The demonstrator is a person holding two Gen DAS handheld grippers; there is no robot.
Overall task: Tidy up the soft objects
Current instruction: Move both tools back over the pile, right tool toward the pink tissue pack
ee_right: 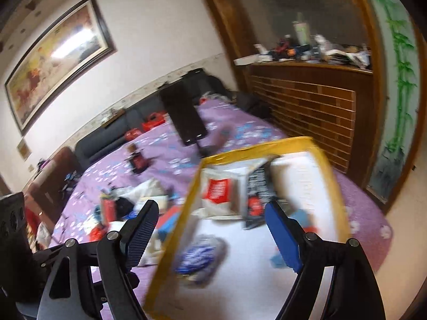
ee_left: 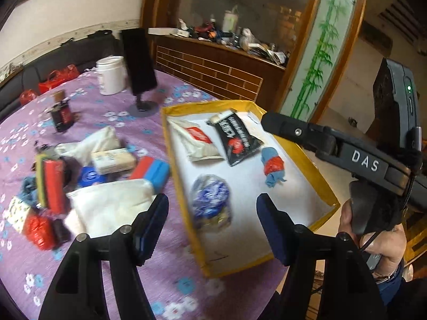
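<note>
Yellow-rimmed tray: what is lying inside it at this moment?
Inside the tray: a white packet with a red label, a black packet, a blue-and-red cloth bundle and a clear bag with blue print. Anything beneath them is hidden.

tray (ee_left: 184,186) on the tablecloth (ee_left: 165,266), pouches (ee_left: 237,138) and probably a bag (ee_left: 210,200) inside, towel (ee_left: 106,208) left of it

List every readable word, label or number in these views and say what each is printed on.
"DAS": white letters on the black arm of the right tool, seen from the left wrist.
Black packet in the yellow-edged tray: white print, too blurred to read.
White bag, red label: unreadable.
Cream block on the purple cloth: print too small.
Nothing else is legible.
</note>
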